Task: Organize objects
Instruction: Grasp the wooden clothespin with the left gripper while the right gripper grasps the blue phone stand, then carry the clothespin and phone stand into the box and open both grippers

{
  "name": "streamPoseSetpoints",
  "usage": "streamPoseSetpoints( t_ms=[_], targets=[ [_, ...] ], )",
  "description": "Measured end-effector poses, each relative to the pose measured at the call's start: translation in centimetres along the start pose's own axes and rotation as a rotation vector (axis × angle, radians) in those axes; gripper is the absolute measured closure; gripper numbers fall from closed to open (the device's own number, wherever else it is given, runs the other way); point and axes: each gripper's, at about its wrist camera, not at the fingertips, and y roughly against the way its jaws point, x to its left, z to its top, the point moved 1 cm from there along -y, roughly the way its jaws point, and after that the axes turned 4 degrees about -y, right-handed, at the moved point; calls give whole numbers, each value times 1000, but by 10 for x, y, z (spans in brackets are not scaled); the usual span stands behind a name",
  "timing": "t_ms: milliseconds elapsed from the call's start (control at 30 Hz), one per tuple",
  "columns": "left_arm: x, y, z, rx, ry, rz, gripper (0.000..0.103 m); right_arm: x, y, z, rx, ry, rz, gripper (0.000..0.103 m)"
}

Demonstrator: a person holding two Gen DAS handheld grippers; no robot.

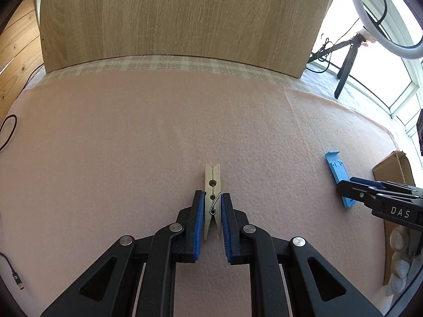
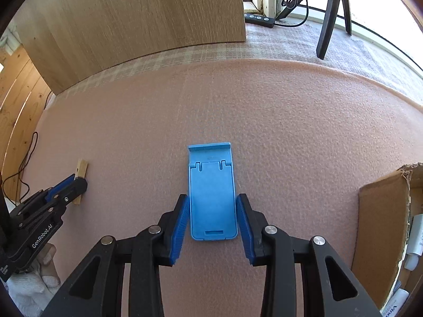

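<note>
While clamped, clothespin [image 1: 213, 185] lengthwise, jaws perhaps forward.

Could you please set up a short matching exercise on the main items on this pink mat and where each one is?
Things:
1. wooden clothespin
2. blue phone stand
3. cardboard box

Places:
A. at the mat's right edge, open
B. clamped in the left tongs
C. flat between the pads of the right tongs

Pairs: 1-B, 2-C, 3-A
</note>
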Motion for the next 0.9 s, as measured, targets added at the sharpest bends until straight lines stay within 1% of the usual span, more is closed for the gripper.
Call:
streamPoseSetpoints(
  t_ms=[100,200,333,433,533,667,900],
  targets=[
    [-3,8,-12,9,19,-22,90,1,9,-1,-3,-44,52,70],
    [-8,19,-25,4,21,-32,90,7,15,-6,-27,-65,76,70],
    [-18,34,-41,-2,28,-48,90,2,38,-22,-58,-67,99,70],
    [-27,49,-49,-12,26,-68,90,-1,55,-29,-80,-92,140,70],
    [-40,65,-49,-36,7,-86,90,-11,80,-38,-118,-105,158,70],
    [-67,85,-41,-74,-35,-124,90,-22,114,-52,-177,-108,151,70],
    [-138,98,-22,-110,-143,-203,90,-68,159,-78,-233,-165,118,70]
  ],
)
